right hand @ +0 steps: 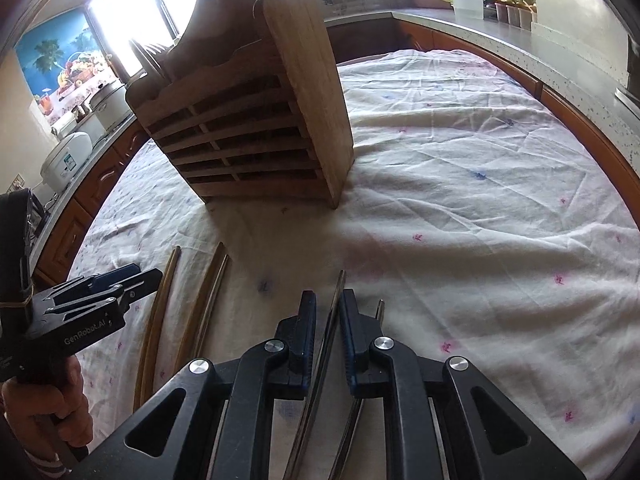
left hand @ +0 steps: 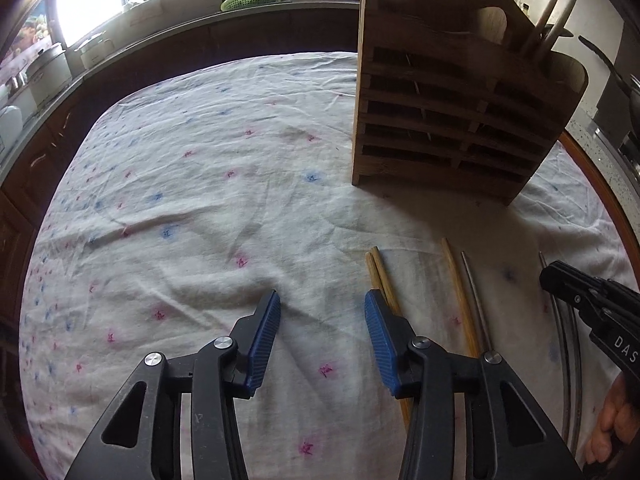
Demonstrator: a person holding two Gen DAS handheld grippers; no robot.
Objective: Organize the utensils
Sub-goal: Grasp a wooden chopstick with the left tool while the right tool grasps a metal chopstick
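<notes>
1. The right gripper (right hand: 327, 312) has its jaws nearly closed around a metal chopstick (right hand: 335, 292) lying on the tablecloth (right hand: 460, 208).
2. The left gripper (left hand: 322, 312) hovers spread wide, empty, above the cloth.
3. Wooden chopsticks (left hand: 382, 276) lie just beside its right finger.
4. The wooden rack (left hand: 452, 120) stands beyond, upright.

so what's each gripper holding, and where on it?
Left gripper: open, nothing held. Right gripper: nearly shut around a metal chopstick, toward its far end; firm contact can't be told.
</notes>
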